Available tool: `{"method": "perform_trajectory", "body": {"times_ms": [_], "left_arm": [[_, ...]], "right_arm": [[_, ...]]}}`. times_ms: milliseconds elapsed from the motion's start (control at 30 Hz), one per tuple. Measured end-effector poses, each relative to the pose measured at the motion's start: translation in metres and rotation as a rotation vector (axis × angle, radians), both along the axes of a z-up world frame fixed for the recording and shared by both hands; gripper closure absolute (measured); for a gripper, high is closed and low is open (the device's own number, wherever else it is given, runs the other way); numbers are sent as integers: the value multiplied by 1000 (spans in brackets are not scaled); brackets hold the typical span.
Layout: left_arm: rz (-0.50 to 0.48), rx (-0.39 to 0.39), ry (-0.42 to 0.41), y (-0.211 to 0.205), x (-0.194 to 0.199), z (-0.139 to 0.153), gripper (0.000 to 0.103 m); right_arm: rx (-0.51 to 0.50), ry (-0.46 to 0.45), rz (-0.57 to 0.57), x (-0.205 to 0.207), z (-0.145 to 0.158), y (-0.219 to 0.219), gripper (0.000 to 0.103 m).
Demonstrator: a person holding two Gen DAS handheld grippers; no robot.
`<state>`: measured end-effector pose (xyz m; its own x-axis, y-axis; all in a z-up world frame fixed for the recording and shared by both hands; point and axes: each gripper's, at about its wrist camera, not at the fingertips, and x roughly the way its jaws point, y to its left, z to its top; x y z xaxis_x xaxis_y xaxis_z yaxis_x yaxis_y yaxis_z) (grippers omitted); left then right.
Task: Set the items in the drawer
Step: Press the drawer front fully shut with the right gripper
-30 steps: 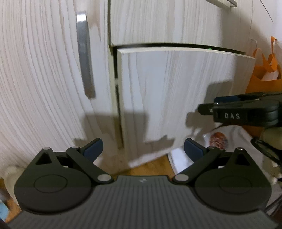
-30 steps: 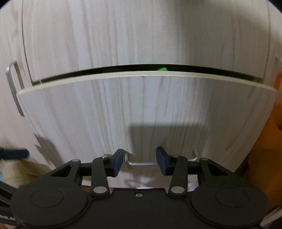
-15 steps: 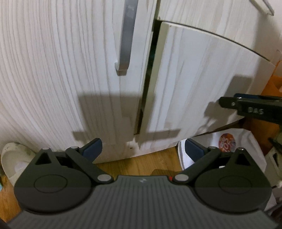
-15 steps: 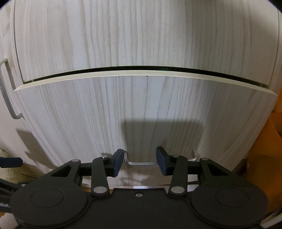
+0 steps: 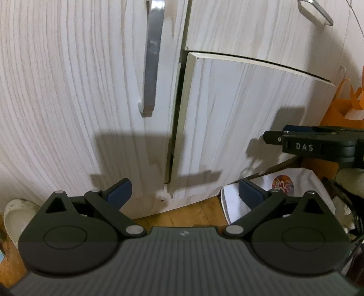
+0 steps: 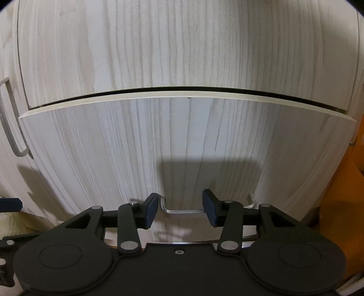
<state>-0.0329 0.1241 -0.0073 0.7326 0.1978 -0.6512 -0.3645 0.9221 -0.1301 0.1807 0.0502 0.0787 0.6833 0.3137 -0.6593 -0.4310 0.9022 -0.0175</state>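
Observation:
The lower drawer [image 6: 182, 141] has a pale wood-grain front and stands a narrow crack out from the cabinet; it also shows in the left wrist view [image 5: 238, 118]. Its metal handle [image 6: 182, 209] lies between the fingers of my right gripper [image 6: 180, 210], which is partly open around it without touching. The right gripper also shows from the side in the left wrist view [image 5: 307, 145]. My left gripper [image 5: 185, 192] is wide open and empty, low in front of the cabinet. The drawer's inside is hidden.
A cabinet door with a long metal handle [image 5: 152, 59] stands left of the drawer. An upper drawer handle [image 5: 316, 11] is at the top right. A white bag [image 5: 284, 193] and an orange bag [image 5: 345, 109] sit on the wooden floor at the right.
The gap above the drawer front has narrowed as the drawer slid in with my right gripper following. My left gripper has swung and shifted, staying open.

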Motion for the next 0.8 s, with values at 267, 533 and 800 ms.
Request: {"method": "perform_trajectory", "body": {"times_ms": [267, 533, 800], "left_arm": [[13, 17, 32, -1, 4, 0, 0], [-31, 22, 39, -7, 5, 0, 0], [-62, 44, 33, -12, 3, 3, 0]], "right_arm": [[4, -11, -5, 5, 2, 2, 53], [-16, -46, -5, 1, -34, -7, 53], [0, -46, -4, -4, -33, -12, 52]]}}
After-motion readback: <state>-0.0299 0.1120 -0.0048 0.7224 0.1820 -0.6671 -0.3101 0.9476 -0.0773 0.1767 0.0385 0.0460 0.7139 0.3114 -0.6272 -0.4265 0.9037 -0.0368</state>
